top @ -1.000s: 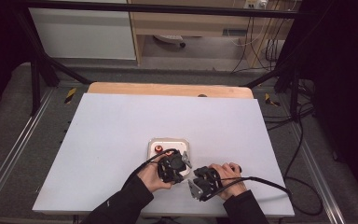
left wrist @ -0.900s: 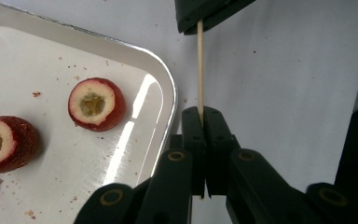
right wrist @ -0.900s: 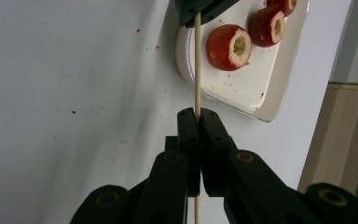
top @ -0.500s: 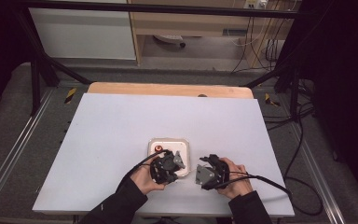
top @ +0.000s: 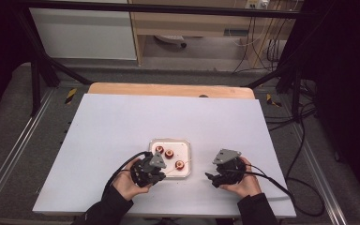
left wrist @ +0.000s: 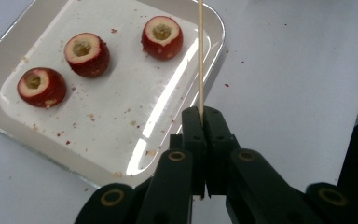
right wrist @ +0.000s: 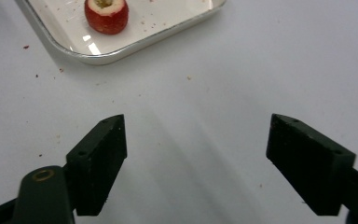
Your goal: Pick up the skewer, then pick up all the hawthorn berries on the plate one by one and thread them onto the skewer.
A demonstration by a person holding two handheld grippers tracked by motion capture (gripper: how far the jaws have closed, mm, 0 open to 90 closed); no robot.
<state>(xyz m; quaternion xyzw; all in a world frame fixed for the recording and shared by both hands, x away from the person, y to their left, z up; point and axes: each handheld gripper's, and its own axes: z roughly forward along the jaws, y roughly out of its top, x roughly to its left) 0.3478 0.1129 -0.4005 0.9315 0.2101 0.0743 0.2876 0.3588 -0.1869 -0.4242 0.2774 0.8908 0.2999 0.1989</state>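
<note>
The left gripper [left wrist: 200, 116] has its fingers pinched tight on a thin, pale wooden skewer [left wrist: 200, 56], which runs straight out from the tips over the near corner of a white tray [left wrist: 121, 140]. On the tray sit three small red fruits [left wrist: 87, 53] with their tops cut away and cores hollowed, showing pale flesh amid scattered crumbs. The right gripper [right wrist: 196, 158] has its fingers spread wide, having just been opening, with nothing between them above the white table [right wrist: 214, 84]. Its view catches one fruit at the tray's edge. The high view places both grippers near the table's front edge, the tray [top: 183, 145] just beyond the left one [top: 161, 171]. No writing can be read.
</note>
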